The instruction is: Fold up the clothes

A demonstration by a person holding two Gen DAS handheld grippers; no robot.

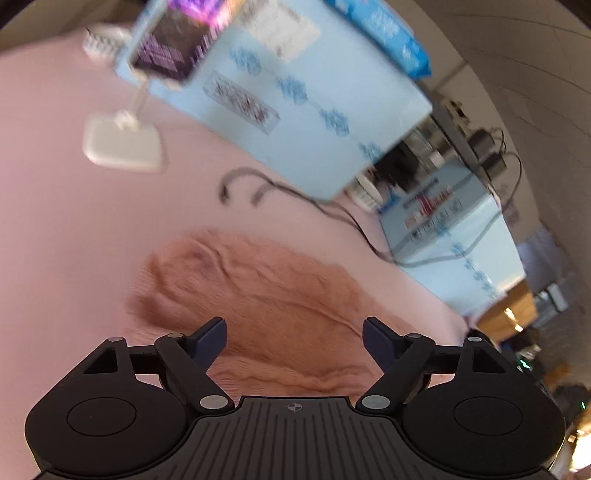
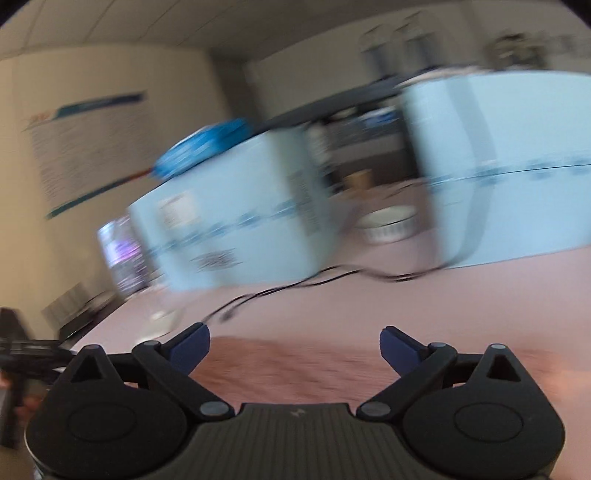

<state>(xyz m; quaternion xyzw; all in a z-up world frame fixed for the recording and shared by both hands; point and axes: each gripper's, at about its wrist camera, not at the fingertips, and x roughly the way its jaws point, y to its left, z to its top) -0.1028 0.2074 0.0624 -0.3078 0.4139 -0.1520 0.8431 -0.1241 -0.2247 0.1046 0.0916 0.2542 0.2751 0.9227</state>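
Both views blurred, the right wrist view heavily.

Left claw (image 1: 294, 338): jaws spread wide, nothing between the blue pads (image 1: 210, 341). It hangs above an orange-brown garment (image 1: 266, 295), which lies flat and somewhat wrinkled on the pink bench (image 1: 74, 221). Pads clear of the cloth; no pinch.

Right claw (image 2: 294, 349): jaws also spread, very wide, nothing gripped. The same garment (image 2: 295, 365) shows as a smeared reddish-brown patch on the pink bench (image 2: 480, 295) just beyond the fingertips. Whether the pads touch the cloth cannot be told through the blur.

Farther back on the bench, left wrist view: a white lamp-like base (image 1: 123, 144) with a thin stem, and two dark cable ends (image 1: 240, 188) lying beyond the garment, the cable running off to the right. Behind them, light blue boxes (image 1: 295, 110) with a row of darker blue print, standing along the far edge of the bench. A blue packet (image 1: 391, 33) lies on top of the nearest box.

Right wrist view: the same light blue boxes (image 2: 240, 221), the black cable (image 2: 295, 284) trailing across the bench in front of them, and a white bowl-shaped thing (image 2: 388, 223) between two boxes. A printed poster (image 2: 85, 147) hangs on the wall at left.
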